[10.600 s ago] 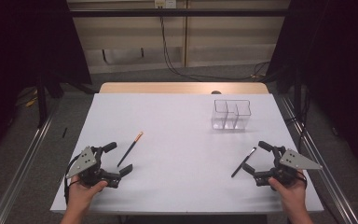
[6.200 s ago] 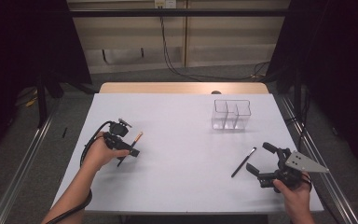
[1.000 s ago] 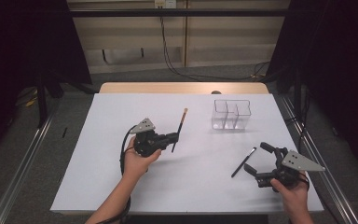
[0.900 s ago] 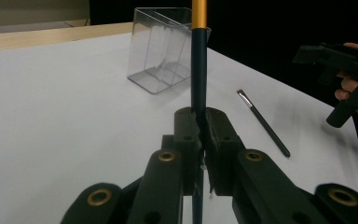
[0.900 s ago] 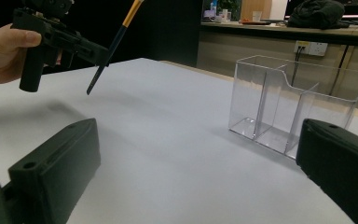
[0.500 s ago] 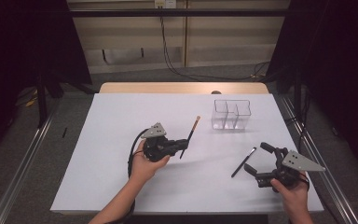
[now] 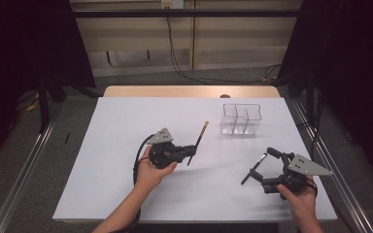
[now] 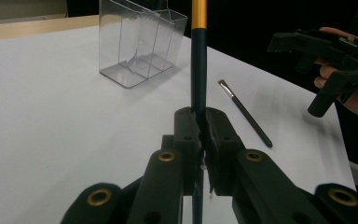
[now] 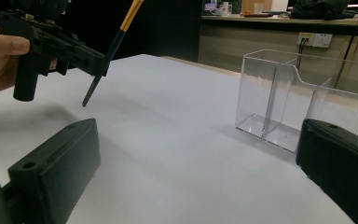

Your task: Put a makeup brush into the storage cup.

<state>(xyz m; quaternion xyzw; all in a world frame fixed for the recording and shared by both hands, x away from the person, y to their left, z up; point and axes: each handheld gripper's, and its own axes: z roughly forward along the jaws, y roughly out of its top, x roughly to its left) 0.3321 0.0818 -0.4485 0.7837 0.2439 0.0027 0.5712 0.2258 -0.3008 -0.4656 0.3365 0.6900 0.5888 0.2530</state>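
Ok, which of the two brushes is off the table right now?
The orange-ended brush, clamped upright in the left gripper. The all-dark brush lies flat on the table by the right gripper.

- Table (image 7: 102,145): bears all items.
- Clear organizer (image 7: 241,119): at two o'clock.
- Held brush (image 7: 197,141): centre, above table.
- Second brush (image 7: 253,169): lying at four o'clock, before the organizer.

- Two brushes: one dark-handled brush with an orange end (image 7: 197,141), one black brush (image 7: 253,168) lying on the table.
- One clear plastic organizer (image 7: 242,119), with three compartments.
- Two handheld grippers: the left gripper (image 7: 190,151) and the right gripper (image 7: 264,167).
- One white table (image 7: 102,145).
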